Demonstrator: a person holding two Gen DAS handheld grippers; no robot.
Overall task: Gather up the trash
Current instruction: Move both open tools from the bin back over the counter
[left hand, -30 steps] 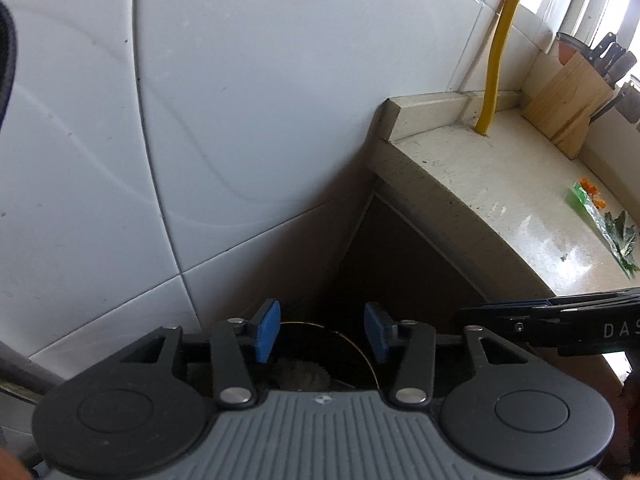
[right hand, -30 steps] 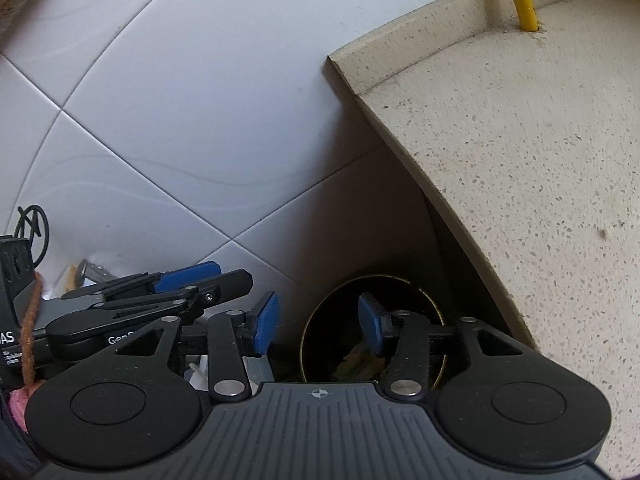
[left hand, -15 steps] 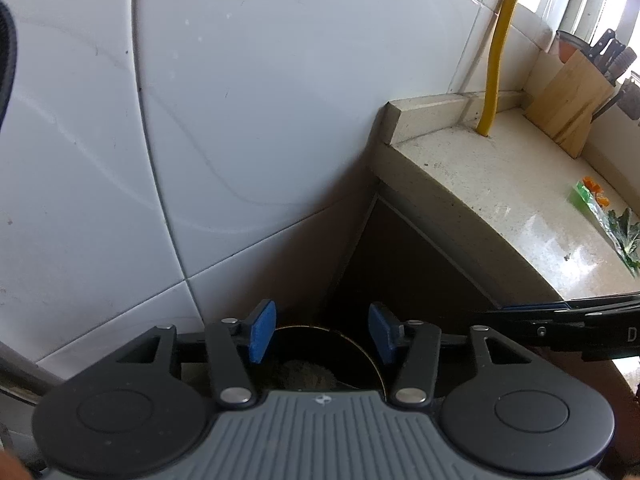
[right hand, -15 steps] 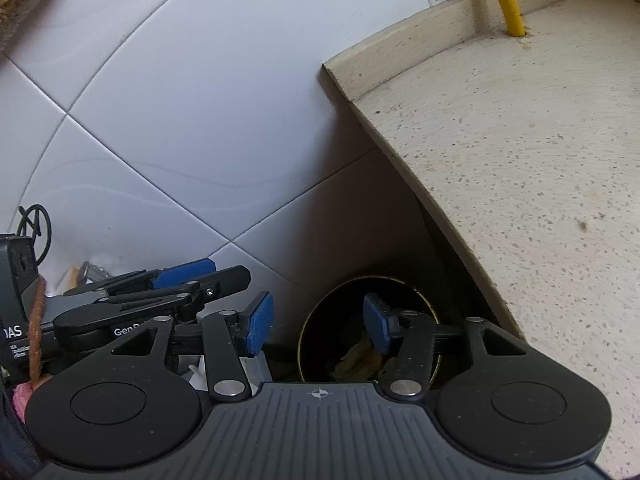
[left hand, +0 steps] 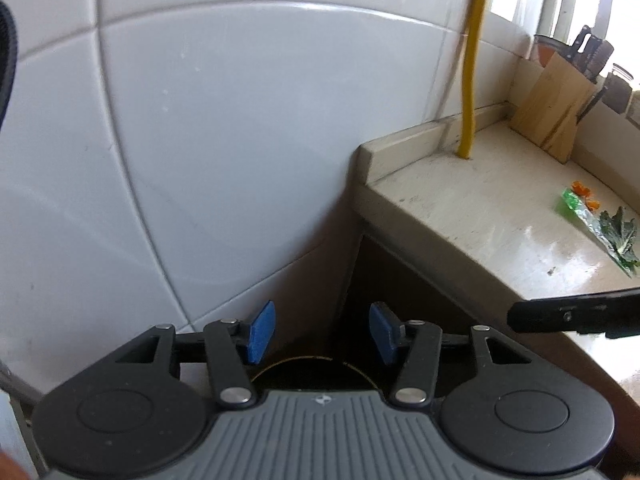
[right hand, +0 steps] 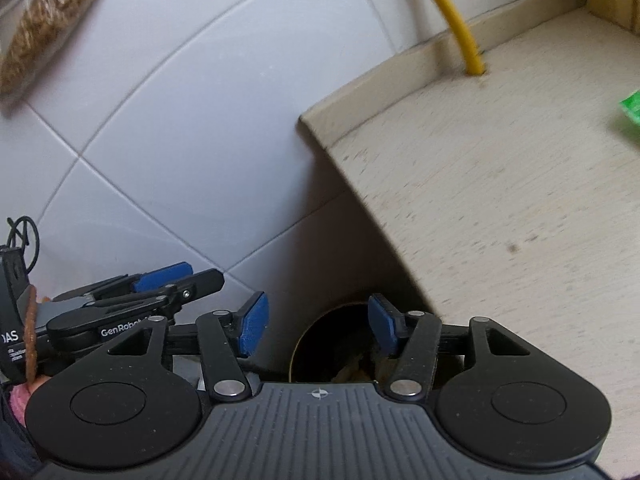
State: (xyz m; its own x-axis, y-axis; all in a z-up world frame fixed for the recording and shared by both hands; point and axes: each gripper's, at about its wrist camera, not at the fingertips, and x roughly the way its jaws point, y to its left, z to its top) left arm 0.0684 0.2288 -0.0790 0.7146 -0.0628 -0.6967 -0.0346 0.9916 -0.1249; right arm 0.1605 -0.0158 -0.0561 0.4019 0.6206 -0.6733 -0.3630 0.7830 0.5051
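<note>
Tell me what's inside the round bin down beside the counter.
In the right wrist view the bin holds pale, yellowish scraps near its bottom. The right gripper body covers the rest, so the contents can't be identified.

Green foil wrapper w/ orange bits + leafy veg scrap lying flat on counter, touching. Round dark bin, gold rim, on floor below counter edge; yellowish scraps inside.

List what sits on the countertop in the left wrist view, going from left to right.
Yellow pipe rising from the countertop at the back corner → wooden knife block against the wall → green wrapper with orange scraps → leafy green scrap at the right edge.
</note>
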